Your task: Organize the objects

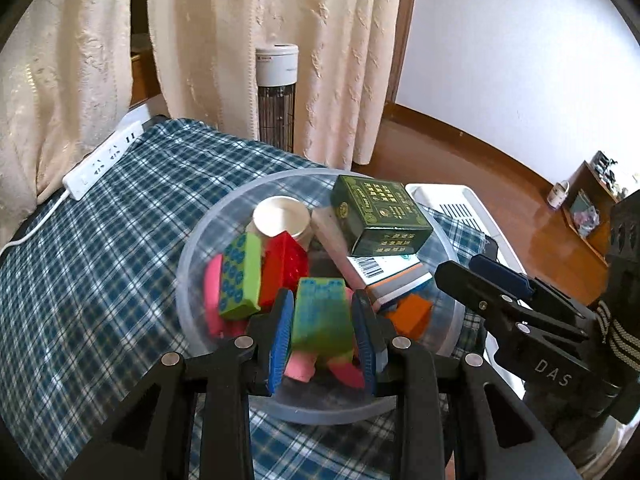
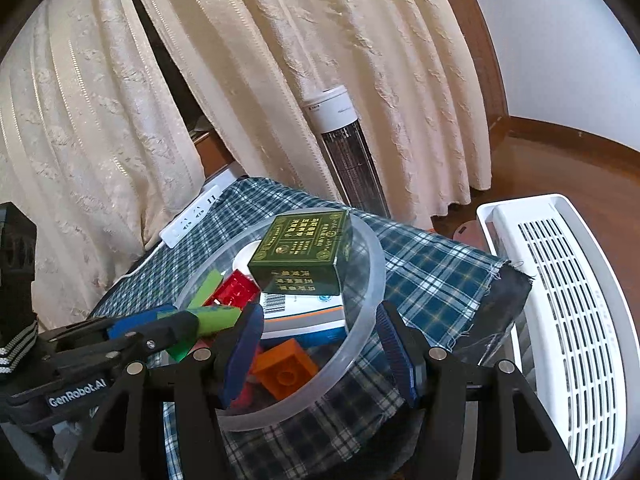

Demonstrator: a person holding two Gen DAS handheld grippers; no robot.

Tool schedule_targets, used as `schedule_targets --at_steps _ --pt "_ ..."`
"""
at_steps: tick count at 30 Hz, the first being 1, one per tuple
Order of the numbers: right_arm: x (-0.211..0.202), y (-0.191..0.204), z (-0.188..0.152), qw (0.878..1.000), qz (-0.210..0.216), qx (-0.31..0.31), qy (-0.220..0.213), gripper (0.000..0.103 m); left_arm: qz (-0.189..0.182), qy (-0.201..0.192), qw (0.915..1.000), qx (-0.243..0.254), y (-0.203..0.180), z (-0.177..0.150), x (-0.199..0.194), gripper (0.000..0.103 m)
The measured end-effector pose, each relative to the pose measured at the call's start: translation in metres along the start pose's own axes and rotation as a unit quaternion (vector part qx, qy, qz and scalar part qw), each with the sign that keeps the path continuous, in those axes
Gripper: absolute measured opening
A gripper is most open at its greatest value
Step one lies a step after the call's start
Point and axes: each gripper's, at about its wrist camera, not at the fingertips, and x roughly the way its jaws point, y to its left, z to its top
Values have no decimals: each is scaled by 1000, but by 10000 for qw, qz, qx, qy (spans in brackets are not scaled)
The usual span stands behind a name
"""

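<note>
A clear plastic bowl [image 1: 188,280] on the checked tablecloth holds several toy blocks, a dark green box [image 1: 380,212], a white lid [image 1: 280,216] and a barcode box [image 1: 384,272]. My left gripper [image 1: 324,336] is shut on a green-and-blue block [image 1: 320,316], held over the bowl. My right gripper [image 2: 320,344] is open, its jaws astride the bowl's rim [image 2: 360,340], nothing between its pads. It shows at the right in the left wrist view [image 1: 500,284]. An orange block [image 2: 286,368] lies just ahead of it.
A white power strip [image 1: 104,160] lies at the table's far left edge. A white slatted basket [image 2: 568,320] stands right of the table. Curtains and a tower heater [image 1: 276,96] stand behind. The tablecloth [image 1: 100,260] is bare left of the bowl.
</note>
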Motion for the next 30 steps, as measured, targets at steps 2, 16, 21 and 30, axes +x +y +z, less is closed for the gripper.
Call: schedule_targets --at_steps 2,16,21,30 --pt "0 -2 0 10000 -2 20 1 62 -19 52 10000 -2 -1 0 4 31" --pt "2 -1 -1 10000 10 8 30 62 28 107 9998 -161 4 -5 0 35" --pt "-1 4 -2 10000 13 -55 47 62 232 -52 9995 -225 9 -7 -11 57" --pt "-6 20 -5 9996 -57 -253 111 79 739 -313 9957 -468 29 -14 -30 78"
